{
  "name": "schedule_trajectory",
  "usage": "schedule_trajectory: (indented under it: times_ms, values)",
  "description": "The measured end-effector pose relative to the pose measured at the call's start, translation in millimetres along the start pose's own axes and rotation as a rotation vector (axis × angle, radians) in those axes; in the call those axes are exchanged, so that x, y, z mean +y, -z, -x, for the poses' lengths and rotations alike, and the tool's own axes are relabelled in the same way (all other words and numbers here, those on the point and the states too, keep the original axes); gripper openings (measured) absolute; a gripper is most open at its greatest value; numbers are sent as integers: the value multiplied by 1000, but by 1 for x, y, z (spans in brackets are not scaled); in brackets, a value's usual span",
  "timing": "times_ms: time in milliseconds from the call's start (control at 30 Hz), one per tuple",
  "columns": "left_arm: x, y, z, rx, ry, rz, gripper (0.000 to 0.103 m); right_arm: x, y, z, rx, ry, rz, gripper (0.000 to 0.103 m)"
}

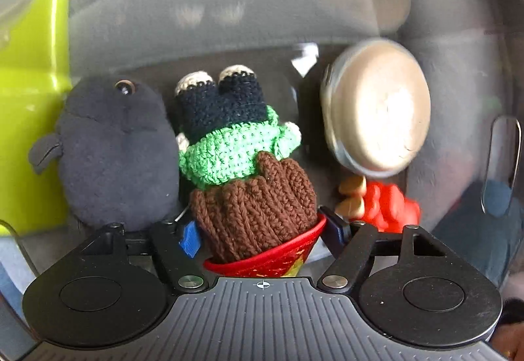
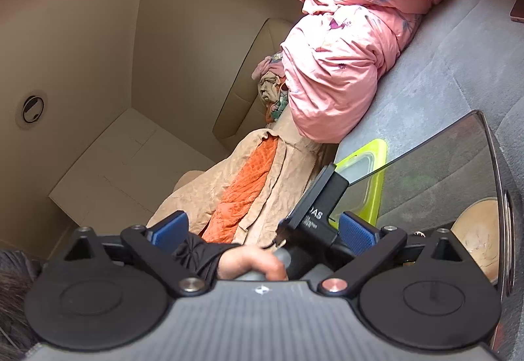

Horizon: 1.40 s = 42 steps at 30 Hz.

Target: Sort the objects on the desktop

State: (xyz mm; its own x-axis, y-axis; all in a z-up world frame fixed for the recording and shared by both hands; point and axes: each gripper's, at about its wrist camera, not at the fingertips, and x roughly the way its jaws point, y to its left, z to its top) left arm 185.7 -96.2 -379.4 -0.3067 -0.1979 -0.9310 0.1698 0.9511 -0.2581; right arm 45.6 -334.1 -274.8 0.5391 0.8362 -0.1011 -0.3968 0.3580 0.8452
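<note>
I look down into a clear plastic bin (image 1: 229, 1). In it a crocheted doll (image 1: 235, 148) with brown hair, a green sweater, navy trousers and a red hat lies between a dark grey plush bird (image 1: 114, 148) on its left and a round metal tin (image 1: 376, 112) on its right. A red toy figure (image 1: 386, 207) lies under the tin. My left gripper (image 1: 262, 231) has its blue pads against both sides of the doll's head. In the right wrist view my right gripper (image 2: 263, 230) stands wide open beside the bin (image 2: 442, 164) with nothing held.
A lime-green lid (image 2: 373, 184) lies by the bin on a grey bed sheet (image 2: 425, 82). A pink duvet (image 2: 353, 33) and a tan and orange cloth (image 2: 242, 184) lie beyond. A hand (image 2: 249, 262) in a black sleeve holds the other gripper's handle.
</note>
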Motion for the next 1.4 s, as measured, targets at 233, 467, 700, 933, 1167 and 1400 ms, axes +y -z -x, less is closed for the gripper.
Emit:
schedule_trajectory:
  times_ms: [233, 467, 700, 933, 1167, 1400]
  values:
    - [-11, 18, -12, 42, 25, -36, 80, 8, -2, -10, 77, -51, -125, 100]
    - [-8, 28, -26, 42, 73, -38, 80, 35, 30, -29, 256, 19, -270, 100]
    - [-12, 38, -31, 25, 102, -84, 78, 68, 37, -39, 300, 49, -187, 100]
    - [-12, 54, -35, 47, 188, -74, 85, 76, 42, -47, 330, 84, -167, 100]
    - [-35, 80, 17, -66, 39, -191, 98, 77, 21, -19, 233, 171, -105, 100]
    - [-26, 5, 68, -163, -5, -163, 99, 52, -16, 73, -112, 414, -175, 101]
